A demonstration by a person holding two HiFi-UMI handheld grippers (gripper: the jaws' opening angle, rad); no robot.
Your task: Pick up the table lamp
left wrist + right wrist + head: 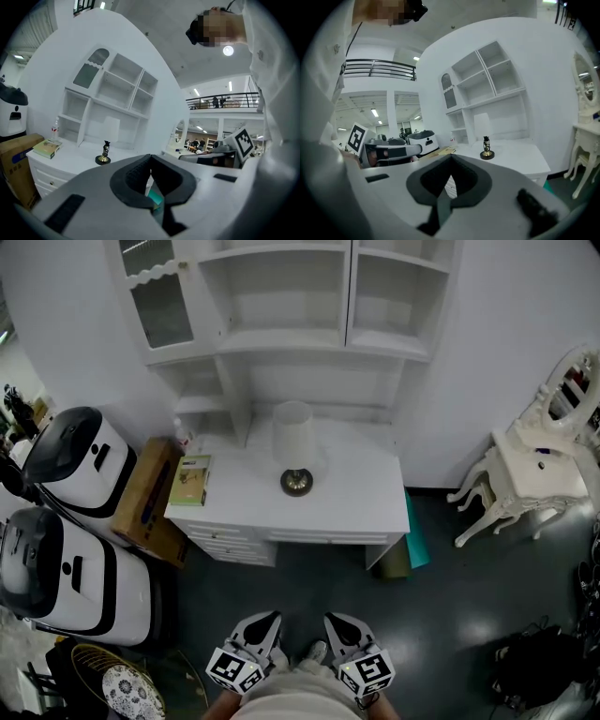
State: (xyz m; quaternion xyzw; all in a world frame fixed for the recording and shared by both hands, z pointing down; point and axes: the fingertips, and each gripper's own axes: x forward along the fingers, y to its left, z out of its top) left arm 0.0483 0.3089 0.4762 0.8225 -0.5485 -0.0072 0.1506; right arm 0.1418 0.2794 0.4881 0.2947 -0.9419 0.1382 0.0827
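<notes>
Table lamp (293,454) (white shade, brass base) stands on the desk (361,498) well ahead of left gripper (263,622) and right gripper (339,622), both with jaws together, empty.

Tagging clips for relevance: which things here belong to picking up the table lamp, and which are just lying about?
Job: table lamp, the white desk under it, left gripper and right gripper, both with jaws shut and empty.
Lying about: book, bottle, cardboard box, two white machines, dressing table.
</notes>
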